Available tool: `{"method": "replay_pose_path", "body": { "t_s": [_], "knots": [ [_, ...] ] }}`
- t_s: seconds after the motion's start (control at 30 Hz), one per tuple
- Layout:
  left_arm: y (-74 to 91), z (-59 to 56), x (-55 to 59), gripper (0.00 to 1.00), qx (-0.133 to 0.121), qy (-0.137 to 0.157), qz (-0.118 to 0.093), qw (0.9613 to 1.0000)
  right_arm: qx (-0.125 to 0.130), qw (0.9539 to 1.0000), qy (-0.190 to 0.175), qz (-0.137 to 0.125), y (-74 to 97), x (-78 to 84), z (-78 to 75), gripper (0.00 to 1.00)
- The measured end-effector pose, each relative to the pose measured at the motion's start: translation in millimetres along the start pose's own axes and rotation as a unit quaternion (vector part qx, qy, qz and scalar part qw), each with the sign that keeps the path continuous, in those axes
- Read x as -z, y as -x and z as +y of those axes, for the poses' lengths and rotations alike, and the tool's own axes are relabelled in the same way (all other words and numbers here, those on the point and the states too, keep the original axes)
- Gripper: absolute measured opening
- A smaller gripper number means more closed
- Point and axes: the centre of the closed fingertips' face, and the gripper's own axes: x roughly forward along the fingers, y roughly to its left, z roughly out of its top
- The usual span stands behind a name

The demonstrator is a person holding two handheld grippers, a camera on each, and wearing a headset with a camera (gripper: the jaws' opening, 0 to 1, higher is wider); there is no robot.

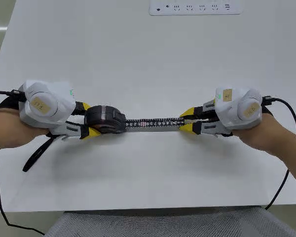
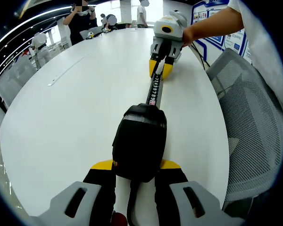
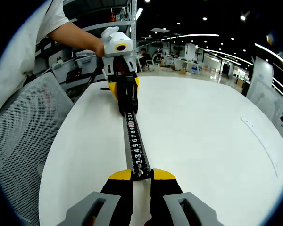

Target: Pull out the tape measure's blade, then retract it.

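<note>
My left tool [image 1: 89, 120] clamps the black tape measure [image 1: 105, 119] on the white surface [image 1: 138, 59]. My right tool [image 1: 186, 121] pinches the extended blade [image 1: 153, 123] by its tip. The right gripper view lets me read its numerals [image 3: 136, 153].

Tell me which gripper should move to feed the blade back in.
Right, probably: the right gripper is shut on the blade at its free end and can travel toward the case, which the left gripper clamps steady.
</note>
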Motion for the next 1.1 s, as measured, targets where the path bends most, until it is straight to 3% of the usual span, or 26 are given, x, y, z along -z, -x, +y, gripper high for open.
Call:
{"method": "replay_pose_path", "body": {
  "t_s": [1.1],
  "knots": [
    [-1.4,0.6,-1.8,0.26,-0.002,0.000,-0.001,1.0000,0.025,0.9994,-0.013,0.018,30.7,30.8,-8.7,0.09]
  ]
}}
